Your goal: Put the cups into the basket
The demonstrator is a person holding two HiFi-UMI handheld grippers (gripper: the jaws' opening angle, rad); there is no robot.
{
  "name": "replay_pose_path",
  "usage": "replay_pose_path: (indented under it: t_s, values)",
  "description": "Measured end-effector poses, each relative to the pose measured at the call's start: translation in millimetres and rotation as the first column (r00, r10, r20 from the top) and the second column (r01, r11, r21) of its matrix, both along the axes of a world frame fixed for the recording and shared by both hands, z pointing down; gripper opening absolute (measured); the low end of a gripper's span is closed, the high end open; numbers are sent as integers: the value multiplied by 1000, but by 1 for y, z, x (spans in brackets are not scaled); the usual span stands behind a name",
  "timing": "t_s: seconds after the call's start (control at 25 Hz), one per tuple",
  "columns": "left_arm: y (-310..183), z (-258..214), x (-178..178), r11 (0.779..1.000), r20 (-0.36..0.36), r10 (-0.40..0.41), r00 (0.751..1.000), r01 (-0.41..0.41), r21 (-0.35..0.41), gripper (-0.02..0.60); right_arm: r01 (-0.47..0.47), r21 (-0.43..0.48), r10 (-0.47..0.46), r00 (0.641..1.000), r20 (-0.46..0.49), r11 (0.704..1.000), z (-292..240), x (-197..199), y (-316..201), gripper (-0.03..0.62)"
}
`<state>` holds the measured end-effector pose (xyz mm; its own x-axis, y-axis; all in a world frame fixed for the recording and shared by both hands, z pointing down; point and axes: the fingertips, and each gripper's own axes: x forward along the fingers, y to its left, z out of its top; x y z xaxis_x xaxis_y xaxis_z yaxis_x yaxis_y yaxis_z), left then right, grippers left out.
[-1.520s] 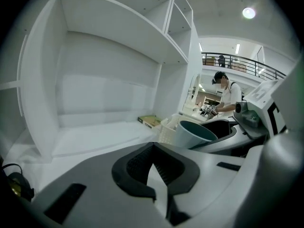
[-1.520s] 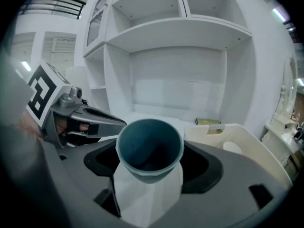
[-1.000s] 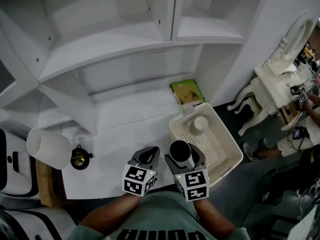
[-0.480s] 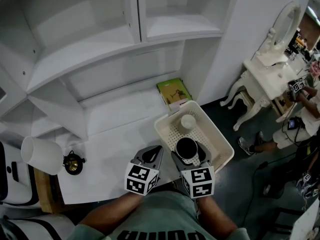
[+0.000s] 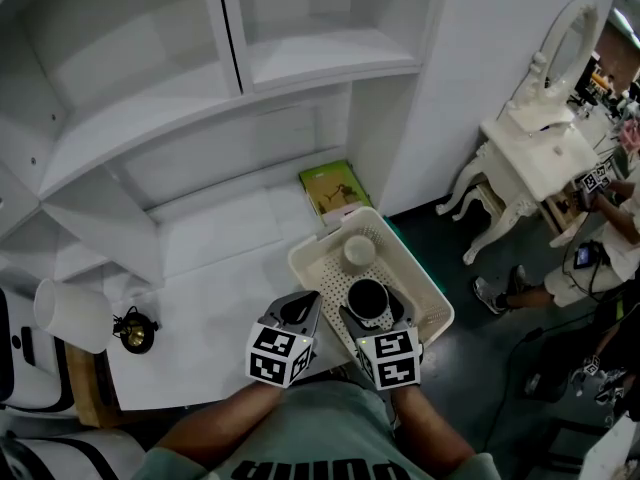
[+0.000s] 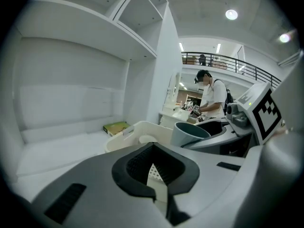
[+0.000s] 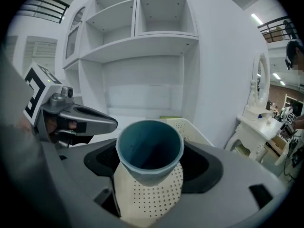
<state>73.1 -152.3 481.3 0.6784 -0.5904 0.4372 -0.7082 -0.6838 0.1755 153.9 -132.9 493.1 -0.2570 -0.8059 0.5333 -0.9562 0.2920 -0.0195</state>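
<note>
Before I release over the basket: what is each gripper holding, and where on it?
The right gripper holds the blue cup upright, jaws on its side wall below the rim. The left gripper is shut on nothing.

The teal-blue tapered plastic cup [image 7: 149, 148] is darker inside. The cream plastic basket [image 5: 412, 268] is dotted all over with small round holes, and the small round cup [image 5: 359, 251] in it is white. The left hand-held gripper [image 5: 298, 311] and right hand-held gripper [image 5: 368, 306] are grey with black jaw linings; their cubes carry black-and-white square markers. The worktop [image 5: 200, 298] is white, and the thin flat book [image 5: 335, 186] is yellow-green.
</note>
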Motion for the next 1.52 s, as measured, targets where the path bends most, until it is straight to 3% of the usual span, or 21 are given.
replay_pose_path:
  t_s: [0.76, 1.52]
  values:
    - [-6, 38, 11, 991, -1, -114, 993, 114, -76, 6, 134, -158, -137, 990, -12, 978, 84, 3, -19, 380]
    - [-6, 41, 6, 977, -3, -195, 981, 194, -92, 6, 186, -178, -189, 982, -2, 966, 105, -4, -32, 380]
